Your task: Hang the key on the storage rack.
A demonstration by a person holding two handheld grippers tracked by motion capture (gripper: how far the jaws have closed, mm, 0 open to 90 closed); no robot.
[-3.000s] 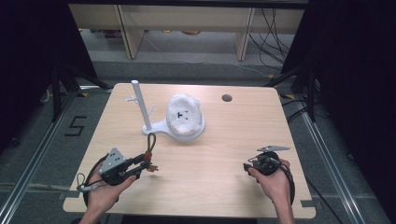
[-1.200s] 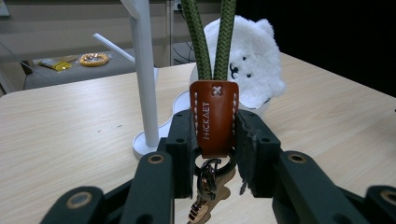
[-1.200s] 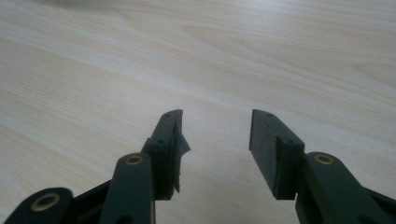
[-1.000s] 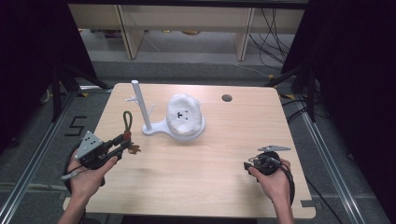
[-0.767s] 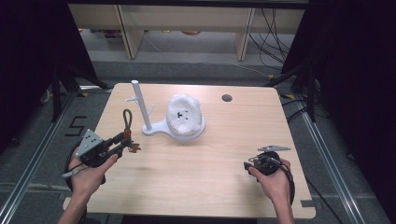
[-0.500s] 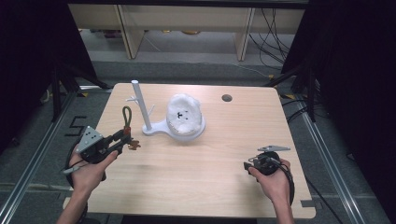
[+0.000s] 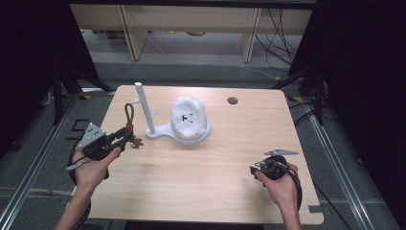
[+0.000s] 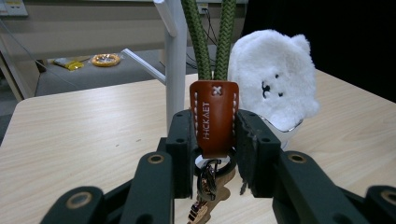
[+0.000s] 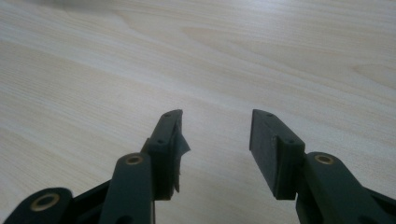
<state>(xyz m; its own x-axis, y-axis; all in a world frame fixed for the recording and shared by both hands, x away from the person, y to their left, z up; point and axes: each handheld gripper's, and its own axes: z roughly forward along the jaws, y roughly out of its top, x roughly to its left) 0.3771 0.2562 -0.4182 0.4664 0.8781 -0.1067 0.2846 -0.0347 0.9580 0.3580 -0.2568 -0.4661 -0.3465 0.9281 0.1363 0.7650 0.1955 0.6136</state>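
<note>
Where the left gripper (image 8: 214,140) clamps it, the keychain (image 8: 214,122) stands upright: brown leather tab stamped with lettering, pinched on both sides by the pads (image 8: 183,140). Green cord loop (image 8: 211,37) rises from the tab's top; metal ring and keys (image 8: 209,186) hang beneath, between the jaws. From the high view, the keychain (image 7: 129,125) sits above the table's left part, just left of the stand's post, apart from it.

Stand (image 7: 146,112): white, upright post with side pegs, base on the table. Behind the tab in the left gripper view, post (image 8: 175,70) near.

Plush (image 7: 189,119): white, bear-faced, resting on a pale dish right of the post, at table centre.

Right gripper (image 9: 215,140): jaws apart, nothing between, bare wood under them; held low near the table's right front edge (image 7: 268,168), well apart from the rest.

Table (image 7: 215,187): light wood, round hole (image 7: 232,100) at far right.
</note>
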